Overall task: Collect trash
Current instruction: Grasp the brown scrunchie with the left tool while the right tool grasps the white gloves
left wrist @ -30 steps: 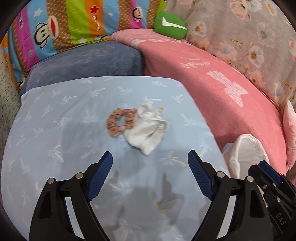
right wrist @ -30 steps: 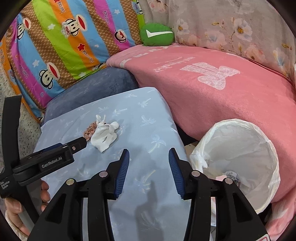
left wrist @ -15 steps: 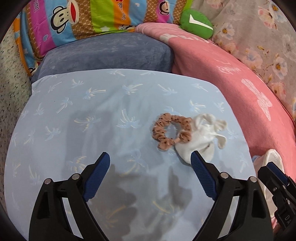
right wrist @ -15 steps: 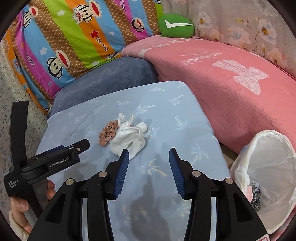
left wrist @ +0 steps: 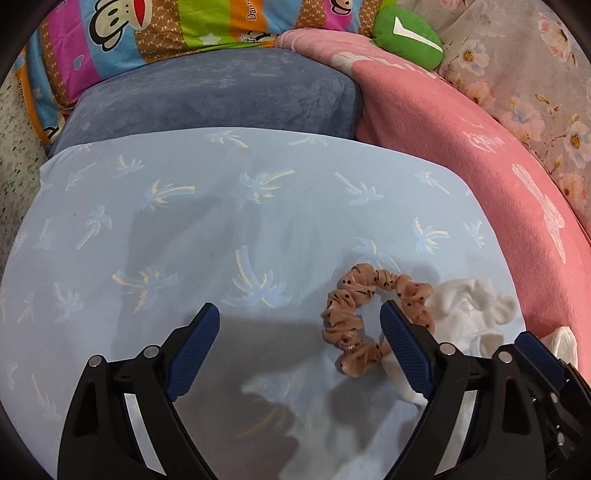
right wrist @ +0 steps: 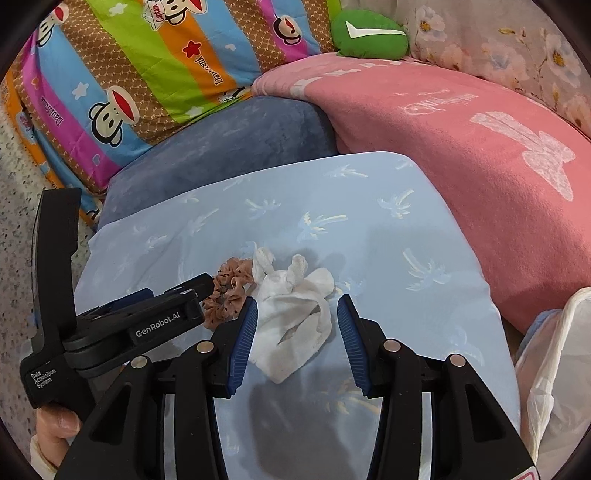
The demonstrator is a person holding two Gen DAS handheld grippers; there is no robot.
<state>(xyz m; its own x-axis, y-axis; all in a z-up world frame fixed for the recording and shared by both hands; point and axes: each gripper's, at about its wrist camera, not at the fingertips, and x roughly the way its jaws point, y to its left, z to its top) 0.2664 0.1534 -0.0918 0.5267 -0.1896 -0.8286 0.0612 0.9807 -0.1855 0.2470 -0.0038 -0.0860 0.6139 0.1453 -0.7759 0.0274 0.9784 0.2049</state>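
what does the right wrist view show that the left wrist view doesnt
Only the right wrist view shows the left tongs' black body from the side, the hand gripping it, and the white-lined trash bin at the right edge. Only the left wrist view shows the brown scrunchie as a whole ring, with the left tongs open beside it. Both show the crumpled white tissue, the scrunchie touching it, the blue palm-print cushion, the pink blanket and the green pillow.
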